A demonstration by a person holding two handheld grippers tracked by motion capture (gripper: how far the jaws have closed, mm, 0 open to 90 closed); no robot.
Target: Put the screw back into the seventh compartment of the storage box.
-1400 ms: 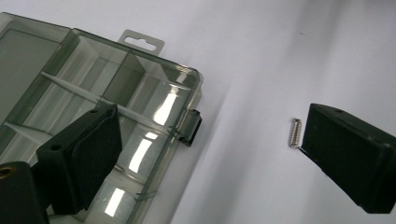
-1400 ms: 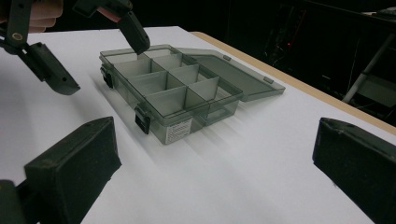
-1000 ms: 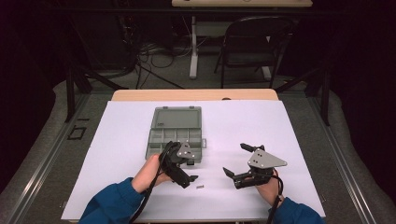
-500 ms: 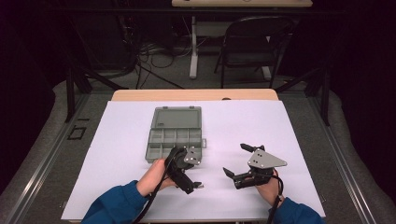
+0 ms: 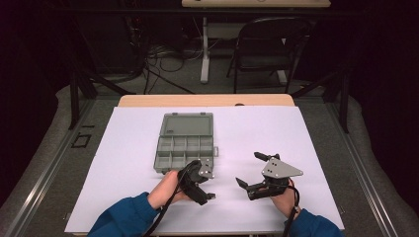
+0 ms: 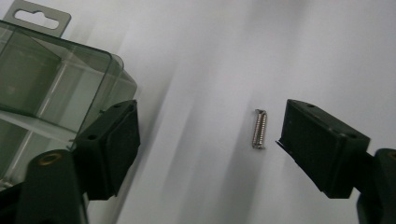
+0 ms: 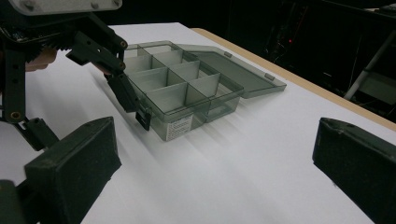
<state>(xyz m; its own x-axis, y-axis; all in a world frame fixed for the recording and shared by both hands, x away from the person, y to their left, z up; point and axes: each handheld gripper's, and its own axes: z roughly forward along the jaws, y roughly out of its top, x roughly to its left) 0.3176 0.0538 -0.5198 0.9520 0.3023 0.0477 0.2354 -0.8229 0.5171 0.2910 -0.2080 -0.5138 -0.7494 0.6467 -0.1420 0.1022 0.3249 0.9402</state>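
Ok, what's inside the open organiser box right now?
The organiser box shows bare compartments with grey dividers and no parts in the right gripper view. The left tongs cover part of its near corner. The small screw lies outside it, on the white sheet.

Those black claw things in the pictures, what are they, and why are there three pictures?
A person holds a two-fingered grabbing tool in each hand: the left gripper and the right gripper. One camera looks down from above; one rides on each tool, looking along its black fingers. On the white table lies an open grey see-through plastic box with compartments and a small silver screw. The left gripper's fingers have just been closing, with the screw between them but not yet touched. Nothing is held.
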